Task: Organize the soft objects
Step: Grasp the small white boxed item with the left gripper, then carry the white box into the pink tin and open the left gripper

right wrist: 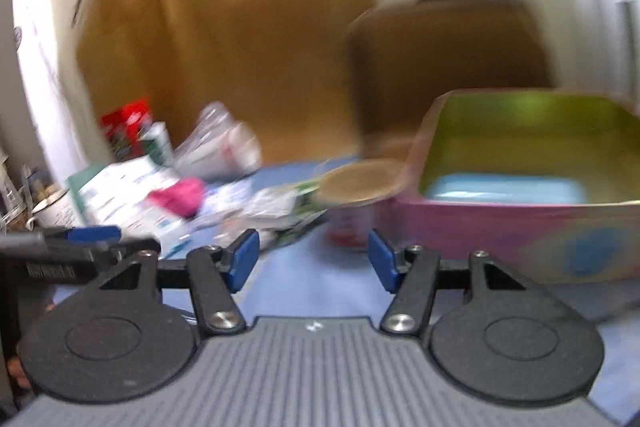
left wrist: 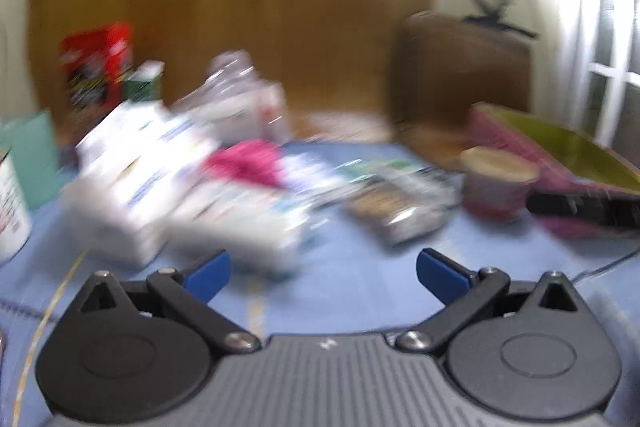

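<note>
Brown cardboard stands behind a bench [left wrist: 360, 267] with a blue cover in the left wrist view, and everything looks blurry. The left hand-held gripper [left wrist: 323, 271] is spread wide with nothing between its blue pads. Just past it lies a pile of white packets [left wrist: 160, 179], and a soft pink thing [left wrist: 248, 161] rests on top of the pile. A shiny pouch [left wrist: 400, 203] lies to the right of the pile. A cup [left wrist: 498, 183] stands further right, touching or just beside a pink box [left wrist: 520, 143] with a green inside. A red box [left wrist: 98, 67] stands at the back left.

Blue bench cover [right wrist: 320, 279] also fills the lower part of the right wrist view. The right hand-held gripper [right wrist: 314, 259] is spread apart and holds nothing. The pink box [right wrist: 500, 227] sits close on the right, with a light blue thing [right wrist: 504, 189] lying inside it. The cup [right wrist: 356, 195] stands beside the box's left wall. The soft pink thing [right wrist: 180, 197] rests on the white packets [right wrist: 120, 199] to the left. The left hand-held gripper [right wrist: 76, 239] shows at the left edge.
</note>
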